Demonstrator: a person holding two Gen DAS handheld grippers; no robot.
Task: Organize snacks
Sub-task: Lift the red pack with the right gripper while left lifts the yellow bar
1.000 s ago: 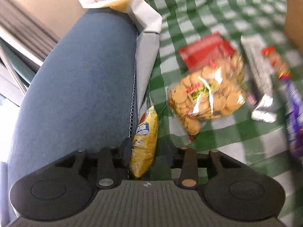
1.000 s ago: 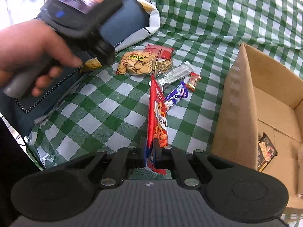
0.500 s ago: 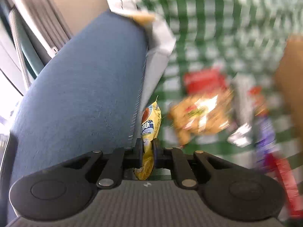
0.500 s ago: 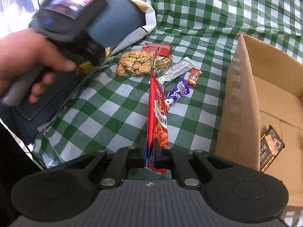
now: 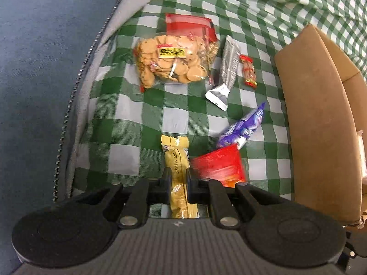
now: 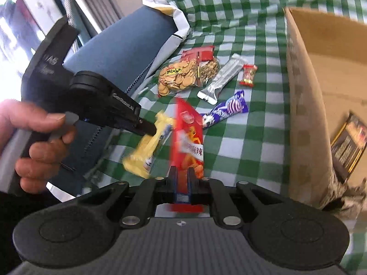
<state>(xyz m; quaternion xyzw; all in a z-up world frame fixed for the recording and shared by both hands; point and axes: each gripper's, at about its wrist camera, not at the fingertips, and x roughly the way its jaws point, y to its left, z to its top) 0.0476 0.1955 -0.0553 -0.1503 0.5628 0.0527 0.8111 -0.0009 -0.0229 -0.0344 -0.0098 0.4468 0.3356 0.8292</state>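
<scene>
My left gripper (image 5: 179,178) is shut on a yellow snack packet (image 5: 176,160) and holds it above the green checked cloth (image 5: 128,119); the gripper (image 6: 149,130) and its packet (image 6: 149,146) also show in the right wrist view. My right gripper (image 6: 182,178) is shut on a red snack packet (image 6: 189,142), whose end shows in the left wrist view (image 5: 220,167). On the cloth lie a cookie bag (image 5: 169,61), a red packet (image 5: 190,25), a silver bar (image 5: 226,71), a small red candy (image 5: 248,71) and a purple wrapper (image 5: 243,128).
An open cardboard box (image 6: 305,105) stands at the right, with a dark packet (image 6: 348,146) inside; its wall also shows in the left wrist view (image 5: 321,123). A blue cushion (image 5: 41,68) with a zip lies along the left. A window frame (image 6: 27,18) is behind.
My left gripper has lifted the yellow packet from beside the cushion and swung right, over the cloth toward the box. My right gripper has moved a little toward the box, still holding the red packet.
</scene>
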